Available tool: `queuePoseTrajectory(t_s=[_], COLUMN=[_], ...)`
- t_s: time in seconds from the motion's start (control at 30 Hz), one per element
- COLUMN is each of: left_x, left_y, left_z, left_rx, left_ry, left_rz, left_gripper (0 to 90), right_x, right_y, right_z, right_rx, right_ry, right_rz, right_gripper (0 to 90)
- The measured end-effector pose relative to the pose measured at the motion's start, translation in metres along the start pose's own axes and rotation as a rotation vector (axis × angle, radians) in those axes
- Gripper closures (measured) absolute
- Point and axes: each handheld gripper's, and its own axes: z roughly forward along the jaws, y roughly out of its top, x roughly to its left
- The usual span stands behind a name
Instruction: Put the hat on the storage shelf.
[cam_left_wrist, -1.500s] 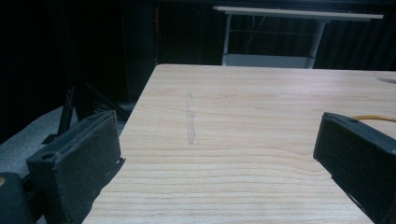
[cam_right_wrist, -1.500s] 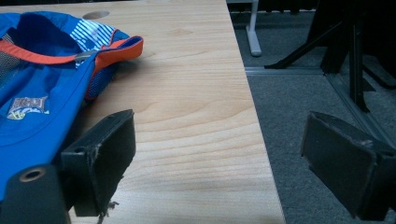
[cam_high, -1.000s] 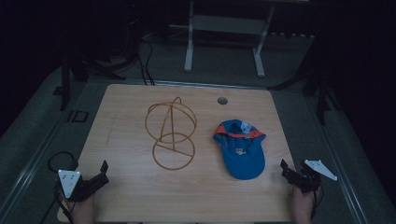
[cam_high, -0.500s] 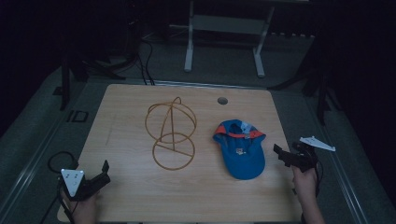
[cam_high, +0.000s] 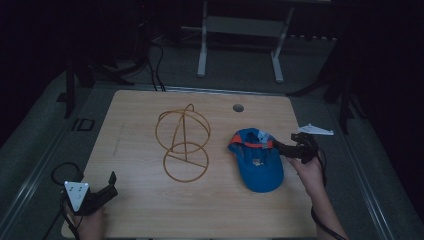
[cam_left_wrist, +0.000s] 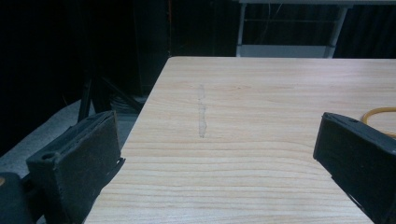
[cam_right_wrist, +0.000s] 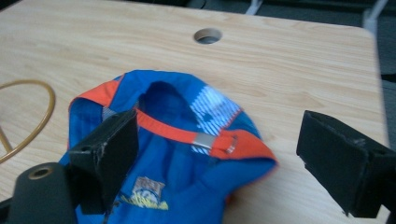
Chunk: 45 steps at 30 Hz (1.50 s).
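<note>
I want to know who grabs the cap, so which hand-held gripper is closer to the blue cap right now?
Right. The right hand-held gripper is open at the blue cap's back edge by the orange strap; the left hand-held gripper sits open at the table's near left corner, far from it.

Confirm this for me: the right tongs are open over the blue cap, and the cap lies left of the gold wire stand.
Not quite. The right tongs are open over the blue cap, but the high view shows the cap right of the gold wire stand.

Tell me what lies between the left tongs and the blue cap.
In the high view, the gold wire stand sits between the left tongs and the blue cap; otherwise bare table.
</note>
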Motion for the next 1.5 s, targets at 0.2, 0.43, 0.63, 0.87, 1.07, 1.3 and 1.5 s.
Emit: queuePoseTrajectory(t_s=[0.2, 0.43, 0.63, 0.87, 1.07, 1.3, 1.5], left_x=[0.000, -0.001, 0.000, -0.001, -0.001, -0.001, -0.001], left_y=[0.000, 0.000, -0.001, -0.001, -0.001, -0.001, -0.001], left_z=[0.000, -0.001, -0.001, -0.001, -0.001, -0.001, -0.001], left_rx=[0.004, -0.003, -0.012, -0.011, -0.008, -0.010, -0.008], left_ry=[0.004, 0.006, -0.001, 0.005, 0.006, 0.006, 0.008], left_rz=[0.002, 0.005, 0.001, 0.006, 0.004, 0.003, 0.011], left_gripper=[1.1, 1.1, 1.1, 1.1, 1.1, 1.1, 1.1], right_x=[0.008, 0.014, 0.012, 0.003, 0.004, 0.005, 0.009], right_y=[0.010, 0.021, 0.022, 0.012, 0.006, -0.003, -0.003], right_z=[0.029, 0.061, 0.088, 0.115, 0.124, 0.130, 0.127], right_rx=[0.049, 0.091, 0.130, 0.209, 0.265, 0.305, 0.292], right_ry=[0.025, -0.019, -0.027, -0.085, -0.115, -0.064, -0.038], right_rz=[-0.016, -0.051, -0.038, -0.013, -0.057, -0.078, -0.109], right_gripper=[12.7, 12.0, 11.0, 11.5, 18.5, 40.1, 63.8])
